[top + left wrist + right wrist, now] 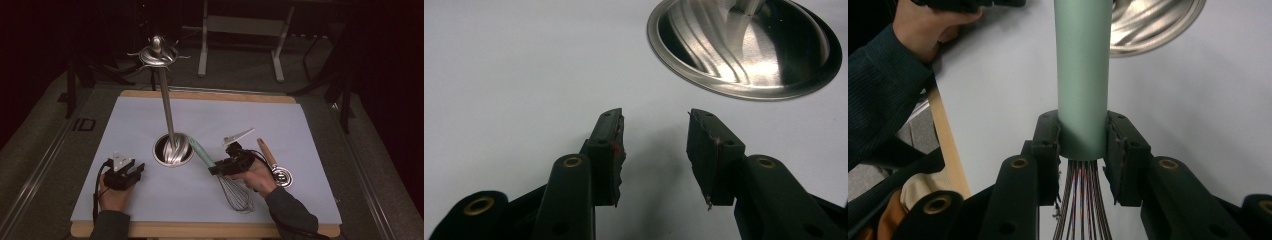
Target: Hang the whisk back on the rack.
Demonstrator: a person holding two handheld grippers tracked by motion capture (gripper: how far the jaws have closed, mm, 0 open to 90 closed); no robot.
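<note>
A whisk with a pale green handle (pixel 201 151) and a wire head (pixel 236 195) lies on the light sheet, right of centre. My right gripper (pixel 218 168) is shut on the whisk at the base of the handle; in the right gripper view the green handle (pixel 1083 75) sits pressed between both pads, above my right gripper (pixel 1082 137). A steel utensil stand has its round base (pixel 173 150) mid-table and a tall pole (pixel 165 102) with hooks on top. My left gripper (pixel 131 172) rests at the front left, open, nothing between its jaws (pixel 655 150). The stand base (pixel 744 47) lies just beyond it.
A wooden-handled metal utensil (pixel 272 162) lies right of my right hand. A small metal tool (pixel 238 136) lies behind the right gripper. The light sheet (pixel 125 125) covers a wooden table. Dark frames and stands rise behind the table.
</note>
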